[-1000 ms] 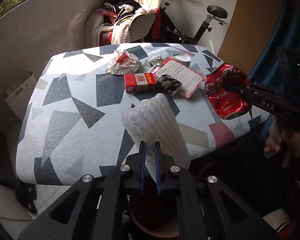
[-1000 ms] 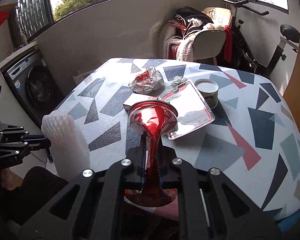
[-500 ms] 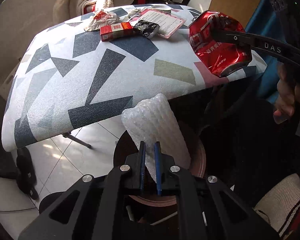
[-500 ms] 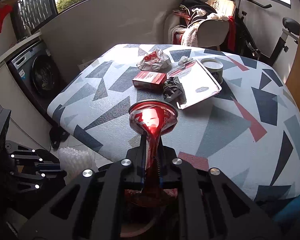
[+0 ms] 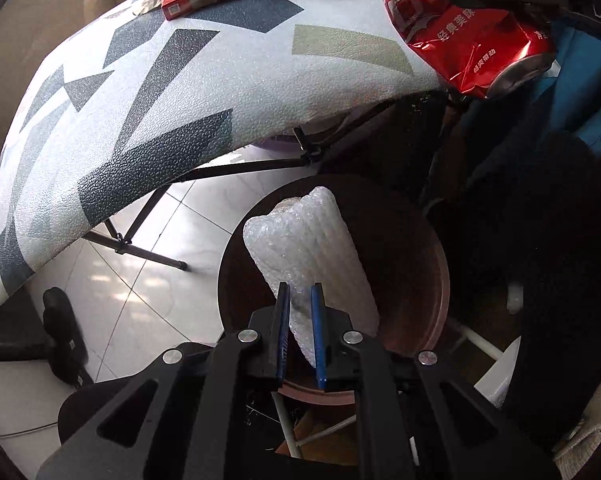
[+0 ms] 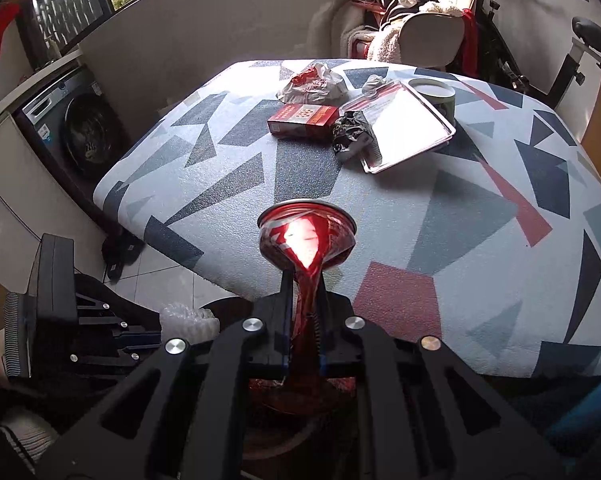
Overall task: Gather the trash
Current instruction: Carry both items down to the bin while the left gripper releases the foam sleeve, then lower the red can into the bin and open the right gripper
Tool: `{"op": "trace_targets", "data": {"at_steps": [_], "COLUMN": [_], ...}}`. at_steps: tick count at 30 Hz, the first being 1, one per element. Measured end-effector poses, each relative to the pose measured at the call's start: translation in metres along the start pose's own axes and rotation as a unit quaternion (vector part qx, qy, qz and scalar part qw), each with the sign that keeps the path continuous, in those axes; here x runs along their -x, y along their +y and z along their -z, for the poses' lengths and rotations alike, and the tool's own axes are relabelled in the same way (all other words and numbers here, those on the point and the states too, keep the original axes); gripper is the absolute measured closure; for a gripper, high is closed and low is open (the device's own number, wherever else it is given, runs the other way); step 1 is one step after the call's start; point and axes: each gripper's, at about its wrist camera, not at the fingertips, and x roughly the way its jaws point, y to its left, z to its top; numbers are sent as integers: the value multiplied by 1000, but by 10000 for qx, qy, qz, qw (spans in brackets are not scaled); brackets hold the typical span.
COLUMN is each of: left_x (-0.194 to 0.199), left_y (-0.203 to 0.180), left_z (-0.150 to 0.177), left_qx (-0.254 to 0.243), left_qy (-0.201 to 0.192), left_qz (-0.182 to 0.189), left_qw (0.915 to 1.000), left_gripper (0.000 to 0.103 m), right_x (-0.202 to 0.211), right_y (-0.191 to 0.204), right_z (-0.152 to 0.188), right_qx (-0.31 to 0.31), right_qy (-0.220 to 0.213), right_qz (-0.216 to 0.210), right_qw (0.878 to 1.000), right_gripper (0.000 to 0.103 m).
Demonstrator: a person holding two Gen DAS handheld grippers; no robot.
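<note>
Table (image 5: 204, 92): in the left wrist view it has slid from frame centre to the upper left over the last second; the camera now looks down past its edge to the floor.
Trash bin (image 5: 432, 240): brown round rim, lower centre of the left wrist view, absent from this view one second ago, now directly under the held load.
Left gripper (image 5: 300, 312): jaws pinched on the white foam fruit net (image 5: 304, 248), which hangs over the bin mouth. Judgement: release position reached.
Right gripper (image 6: 304, 304): jaws clamped on the crushed red can (image 6: 306, 240), centre of the right wrist view, over the table's near edge; drop judged to follow.
Remaining trash: crumpled wrapper (image 6: 312, 84), red carton (image 6: 302, 118), black foil packet (image 6: 350, 136), upper centre, on the table.
</note>
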Motion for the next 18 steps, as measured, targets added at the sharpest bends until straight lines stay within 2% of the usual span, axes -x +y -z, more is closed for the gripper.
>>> {"op": "trace_targets", "data": {"at_steps": [12,13,15,18], "left_x": [-13,-11,-8,-5], "left_y": [-1,-2,-2,-1], "left_z": [5,4,4,4], "left_qx": [-109,-108,-98,-62], "left_qy": [62,27,-21,-76], "left_qz": [-158,-179,-206,-237], "left_qw": [9998,9998,9997,9997], "left_gripper": [89,88,73,62], "right_x": [-10,-10,-11,-14], "right_y": [6,6,6,6], "right_z": [4,5,6,8], "right_qx": [76,71,73,79], "right_qy": [160,168,197,253], "right_qz": [-18,-13,-10,-23], "right_qw": [9998,9998,9998,9996], "right_gripper": [90,90,90,90]}}
